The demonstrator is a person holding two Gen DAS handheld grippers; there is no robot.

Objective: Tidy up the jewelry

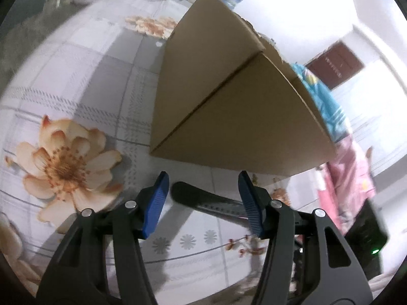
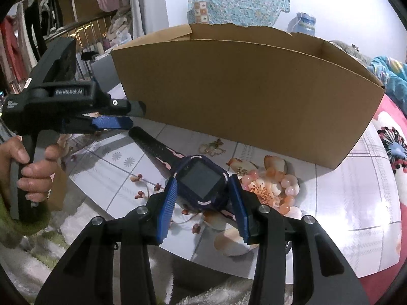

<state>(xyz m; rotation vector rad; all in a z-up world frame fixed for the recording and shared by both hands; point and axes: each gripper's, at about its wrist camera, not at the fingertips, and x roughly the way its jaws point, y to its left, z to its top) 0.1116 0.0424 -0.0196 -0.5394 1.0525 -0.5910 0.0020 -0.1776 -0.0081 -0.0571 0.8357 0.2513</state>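
A dark blue smartwatch point(image 2: 201, 181) with a square screen lies on the floral table point(image 2: 343, 203), and my right gripper point(image 2: 203, 179) is shut on its case, one blue pad against each side. Its dark strap point(image 2: 152, 142) runs off to the upper left. My left gripper point(image 2: 136, 115) hovers over the strap's tip, held by a hand point(image 2: 33, 172). In the left wrist view the strap point(image 1: 203, 198) lies slantwise between the jaws of the left gripper point(image 1: 203, 176), which stand open with a gap at the left pad point(image 1: 157, 203). A pink bead bracelet point(image 2: 287, 190) lies right of the watch.
An open brown cardboard box point(image 2: 254, 89) stands right behind the watch and fills the middle of the left wrist view point(image 1: 229, 101). A black device with a green light point(image 1: 366, 241) sits at the right. Hanging clothes and blankets surround the table.
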